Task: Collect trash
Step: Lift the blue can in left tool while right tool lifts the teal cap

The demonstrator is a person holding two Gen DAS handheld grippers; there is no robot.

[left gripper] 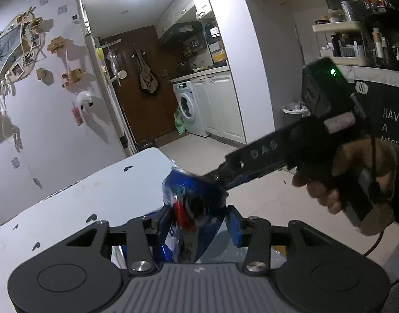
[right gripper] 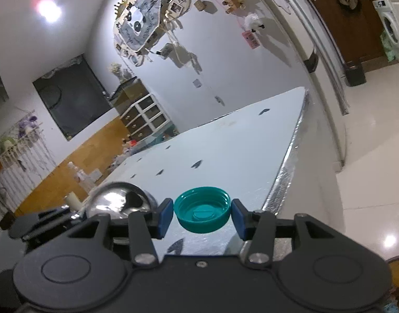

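— What's nearest on my left feed?
— My left gripper [left gripper: 199, 221] is clamped on a crushed blue can [left gripper: 192, 200] at lower centre.
— And the right?
— My right gripper [right gripper: 202, 216] is pinching a teal bottle cap [right gripper: 202, 212], open side up, above the white table [right gripper: 238, 140].
— Beyond?
— A washing machine [left gripper: 186, 107] at mid-frame.

A teal bottle cap [right gripper: 202, 213], open side up, is held between the blue pads [right gripper: 165, 217] of the right gripper [right gripper: 202, 217], low centre of frame. A white table [right gripper: 225, 140] lies beyond; a shiny metal bowl [right gripper: 119, 200] is seen lower left.
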